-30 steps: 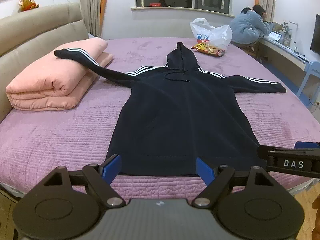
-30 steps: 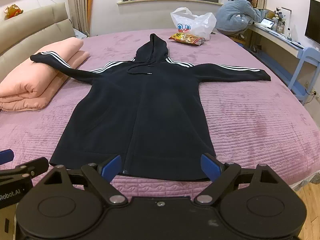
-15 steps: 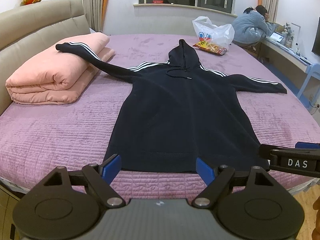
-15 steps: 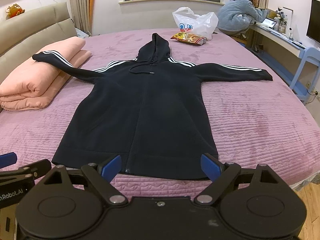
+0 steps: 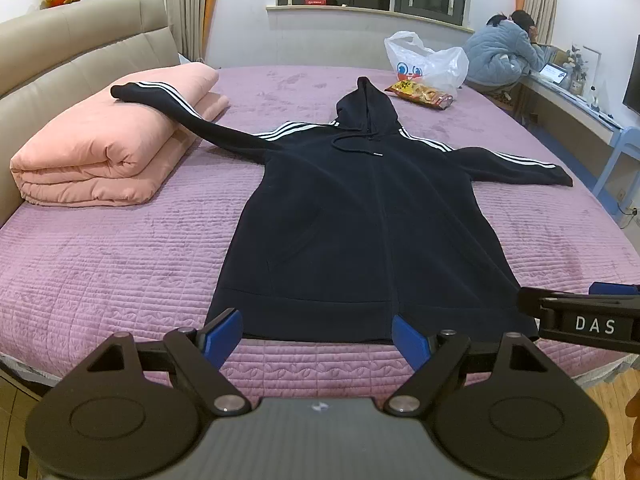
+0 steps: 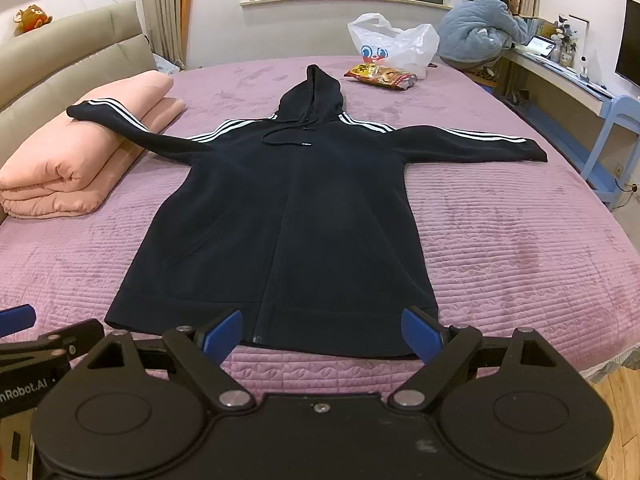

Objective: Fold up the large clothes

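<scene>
A long black hoodie [image 5: 360,232] with white sleeve stripes lies flat and face up on the purple bed, hood pointing away; it also shows in the right wrist view [image 6: 280,216]. Its left sleeve [image 5: 160,96] rests on a folded pink quilt. Its right sleeve [image 6: 480,144] lies out on the bed. My left gripper [image 5: 318,336] is open and empty, just short of the hem's left half. My right gripper [image 6: 322,334] is open and empty, just short of the hem's right half. Neither touches the cloth.
The folded pink quilt [image 5: 104,148] lies at the left by the beige headboard. A white plastic bag [image 6: 394,46] and a snack packet [image 6: 380,76] lie at the far side. A person in blue [image 6: 480,32] sits at a desk on the right. The bed's near edge [image 6: 320,364] runs under the grippers.
Both grippers have risen and pulled back slightly, so the hoodie sits a little lower and farther in each view. Both stay open. The hoodie has not moved.
</scene>
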A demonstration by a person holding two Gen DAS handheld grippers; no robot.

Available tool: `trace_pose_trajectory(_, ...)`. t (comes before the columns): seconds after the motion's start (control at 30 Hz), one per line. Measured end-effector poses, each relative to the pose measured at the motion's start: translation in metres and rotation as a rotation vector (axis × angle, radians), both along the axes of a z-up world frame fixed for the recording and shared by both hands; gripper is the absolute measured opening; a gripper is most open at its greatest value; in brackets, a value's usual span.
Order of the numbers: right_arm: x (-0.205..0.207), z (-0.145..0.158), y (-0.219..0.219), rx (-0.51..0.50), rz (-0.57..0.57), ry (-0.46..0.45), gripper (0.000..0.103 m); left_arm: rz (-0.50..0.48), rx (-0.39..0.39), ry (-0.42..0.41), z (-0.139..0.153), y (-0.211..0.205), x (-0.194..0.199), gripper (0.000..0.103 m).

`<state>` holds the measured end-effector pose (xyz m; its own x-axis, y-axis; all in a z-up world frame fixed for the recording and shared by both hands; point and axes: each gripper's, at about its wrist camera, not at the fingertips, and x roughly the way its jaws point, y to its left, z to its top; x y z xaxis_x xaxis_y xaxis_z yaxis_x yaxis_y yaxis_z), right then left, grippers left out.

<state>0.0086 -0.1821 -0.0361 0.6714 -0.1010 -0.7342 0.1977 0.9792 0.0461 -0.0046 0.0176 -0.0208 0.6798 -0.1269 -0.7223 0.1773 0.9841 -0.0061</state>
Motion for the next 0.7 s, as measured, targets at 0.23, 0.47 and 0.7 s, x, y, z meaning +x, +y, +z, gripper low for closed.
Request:
trace_pose_trajectory(0.23,0.0008,0.0007,-0.0001,0.003,0.0,0.002,0.102,-0.004,-0.002,0.003,0.0009,0.0007,0.0001,0.084)
trace_pose_trajectory(0.47,-0.0003,0.0019,0.0004,0.007,0.001,0.004,0.102,-0.004,-0.004,0.003,0.0022,0.0006,-0.0002,0.084)
trace_pose_trajectory(0.7,-0.0047,0.0035,0.0031,0.011,0.003,0.003,0.102,-0.004,-0.011,0.001,0.0028,0.0049,-0.0002,0.084)
